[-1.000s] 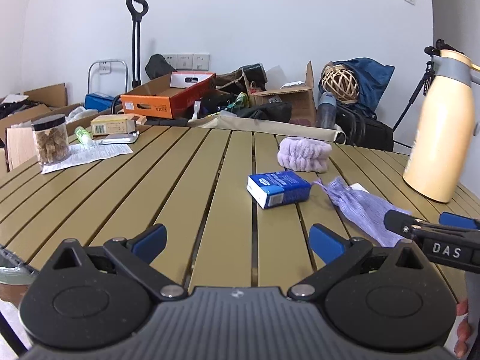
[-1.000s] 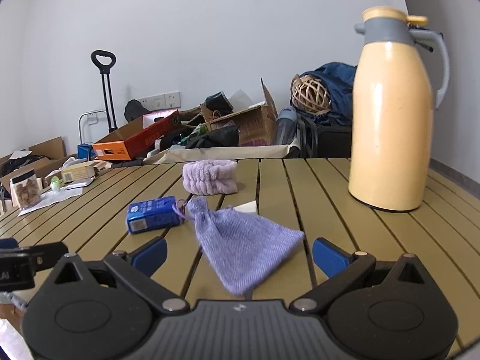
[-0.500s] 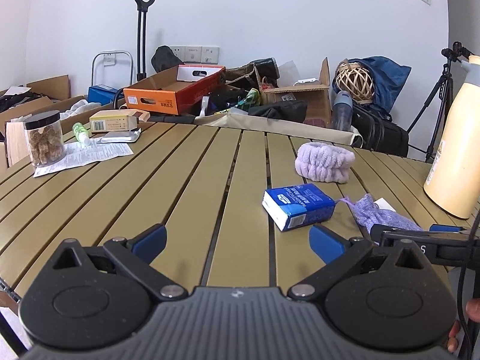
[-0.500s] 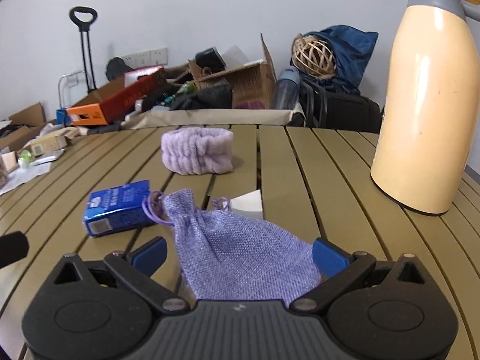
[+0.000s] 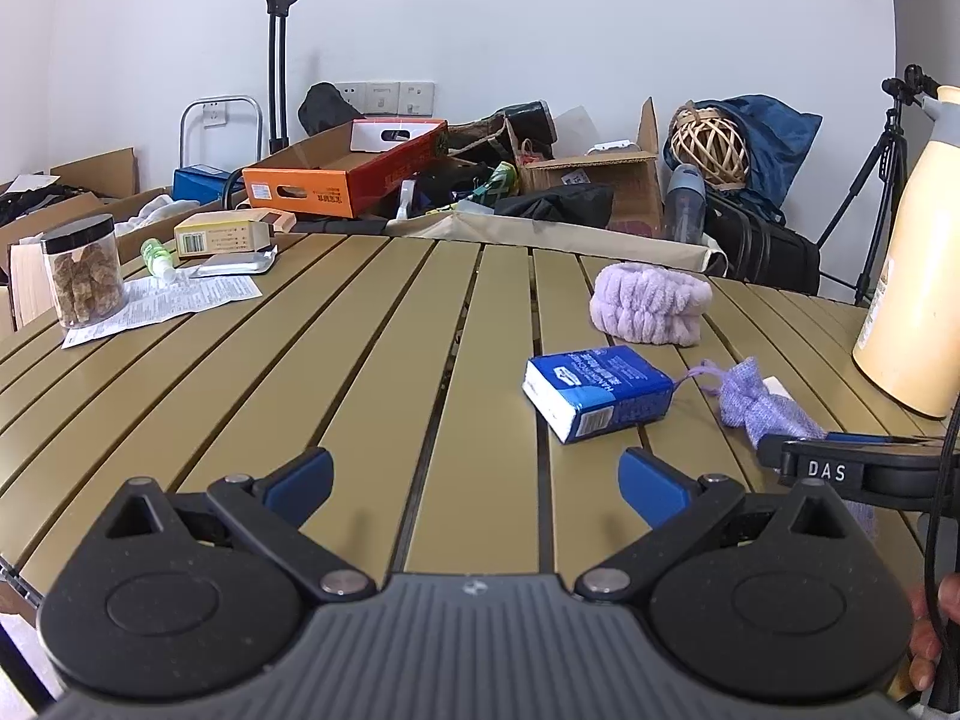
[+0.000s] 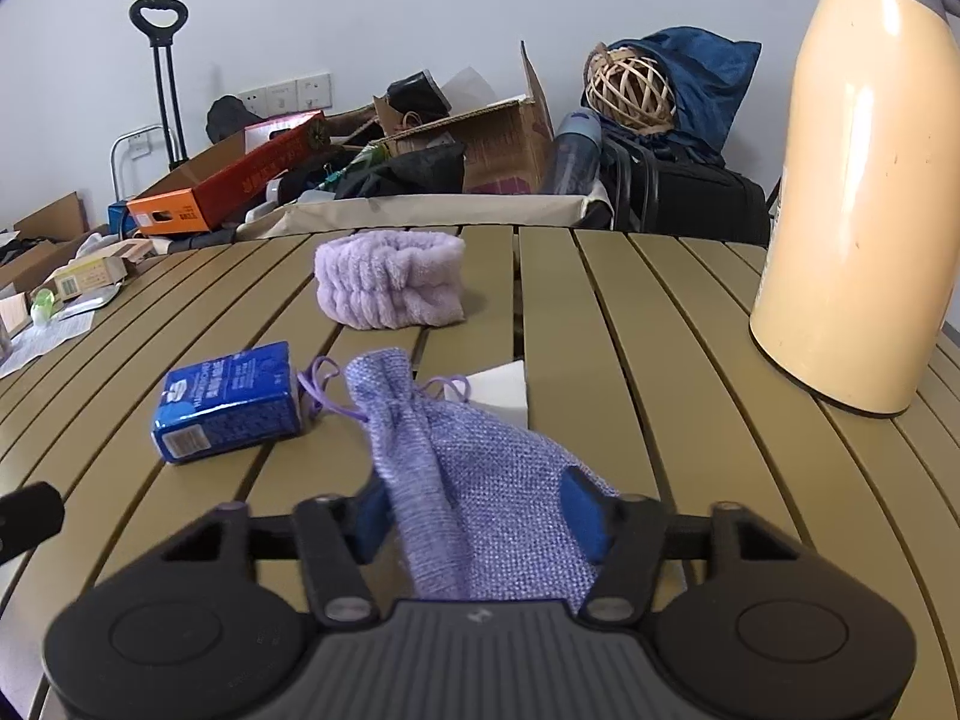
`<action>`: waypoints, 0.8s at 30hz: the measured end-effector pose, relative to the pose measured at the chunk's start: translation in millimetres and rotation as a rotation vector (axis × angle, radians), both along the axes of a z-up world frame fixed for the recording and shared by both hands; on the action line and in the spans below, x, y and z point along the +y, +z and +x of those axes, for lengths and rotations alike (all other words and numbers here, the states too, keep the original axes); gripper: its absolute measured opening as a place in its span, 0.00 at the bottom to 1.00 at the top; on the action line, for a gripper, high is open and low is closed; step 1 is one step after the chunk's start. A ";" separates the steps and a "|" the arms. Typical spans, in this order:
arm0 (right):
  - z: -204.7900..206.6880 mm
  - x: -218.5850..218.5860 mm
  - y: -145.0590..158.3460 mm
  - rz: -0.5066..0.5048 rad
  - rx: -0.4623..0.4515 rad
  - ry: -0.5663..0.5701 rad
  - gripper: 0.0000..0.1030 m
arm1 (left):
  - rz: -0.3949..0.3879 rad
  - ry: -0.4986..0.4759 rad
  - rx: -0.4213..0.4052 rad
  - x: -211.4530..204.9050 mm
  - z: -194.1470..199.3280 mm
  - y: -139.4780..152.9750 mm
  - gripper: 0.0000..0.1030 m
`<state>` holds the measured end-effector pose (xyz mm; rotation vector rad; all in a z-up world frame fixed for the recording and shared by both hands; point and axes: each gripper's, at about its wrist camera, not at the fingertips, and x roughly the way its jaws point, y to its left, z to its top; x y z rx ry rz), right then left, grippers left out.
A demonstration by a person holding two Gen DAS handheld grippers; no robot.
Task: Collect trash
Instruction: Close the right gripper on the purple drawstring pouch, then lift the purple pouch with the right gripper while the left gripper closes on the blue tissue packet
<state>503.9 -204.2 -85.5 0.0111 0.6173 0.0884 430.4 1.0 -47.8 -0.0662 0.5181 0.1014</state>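
Observation:
A purple woven drawstring pouch [image 6: 474, 480] lies on the slatted table, and my right gripper [image 6: 480, 516] is shut on its near end. The pouch's neck also shows in the left wrist view [image 5: 756, 402], partly behind the right gripper's body. A blue tissue pack [image 6: 231, 399] lies just left of the pouch; it also shows in the left wrist view [image 5: 600, 390]. A white paper scrap [image 6: 501, 390] lies behind the pouch. My left gripper [image 5: 477, 480] is open and empty, low over the table, short of the blue pack.
A fluffy lilac headband [image 6: 393, 279] lies further back. A tall cream thermos jug [image 6: 858, 192] stands at the right. A jar of snacks [image 5: 84, 270], a leaflet, a small green bottle and boxes sit at the table's far left. Clutter and cardboard boxes lie beyond the table.
My right gripper moved forward over the pouch and its fingers closed on it. The left gripper drew slightly nearer the blue pack, still open.

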 end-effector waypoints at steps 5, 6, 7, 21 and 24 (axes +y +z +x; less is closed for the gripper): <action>-0.8 -1.7 -1.0 0.030 0.008 0.045 0.20 | 0.000 0.003 0.006 -0.4 0.3 -1.6 1.00; -1.4 -3.0 -1.1 0.047 0.005 0.055 0.15 | 0.001 0.002 0.007 -0.3 0.2 -2.0 1.00; -1.6 -3.9 -0.9 0.053 0.005 0.054 0.13 | 0.004 0.001 0.008 -0.4 0.4 -2.0 1.00; -16.9 -38.5 20.7 0.200 -0.122 -0.006 0.04 | -0.008 -0.006 0.024 -0.6 -2.8 -3.1 1.00; -20.2 -50.8 28.4 0.233 -0.153 -0.024 0.04 | -0.013 -0.003 0.031 -3.5 -1.4 -2.2 1.00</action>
